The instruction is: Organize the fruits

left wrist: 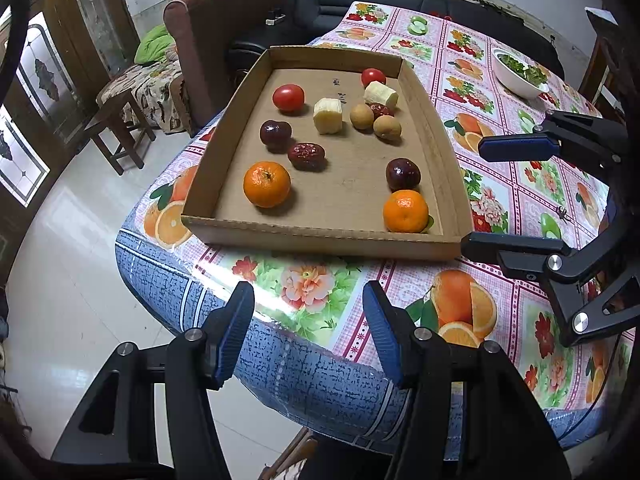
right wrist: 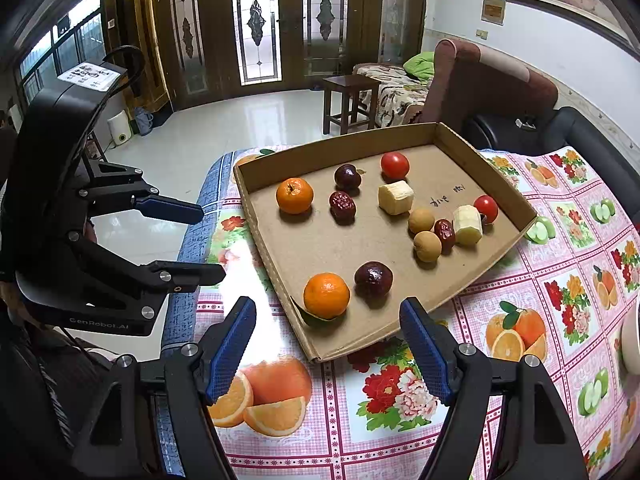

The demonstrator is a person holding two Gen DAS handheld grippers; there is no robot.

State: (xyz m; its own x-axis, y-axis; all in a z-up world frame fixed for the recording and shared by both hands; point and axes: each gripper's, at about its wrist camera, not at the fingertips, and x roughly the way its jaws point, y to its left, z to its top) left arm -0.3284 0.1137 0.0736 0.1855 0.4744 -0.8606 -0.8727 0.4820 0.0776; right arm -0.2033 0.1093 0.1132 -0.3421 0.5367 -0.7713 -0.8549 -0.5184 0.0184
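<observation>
The left gripper (left wrist: 308,296) has its jaws wide apart and holds nothing. It floats over the table edge, just in front of the cardboard tray (left wrist: 320,236). The right gripper (right wrist: 328,316) is wide apart too, with nothing in it, just at the tray's near corner. Inside the tray lie two oranges (left wrist: 267,184) (left wrist: 405,211), two dark plums (left wrist: 275,135), two tomatoes (left wrist: 288,97), two banana pieces (left wrist: 328,115), two small brown round fruits (left wrist: 387,127) and wrinkly red dates (left wrist: 306,156). Past the tray, on the flowery tablecloth (left wrist: 520,200), sits a white bowl (left wrist: 518,70) of greens.
</observation>
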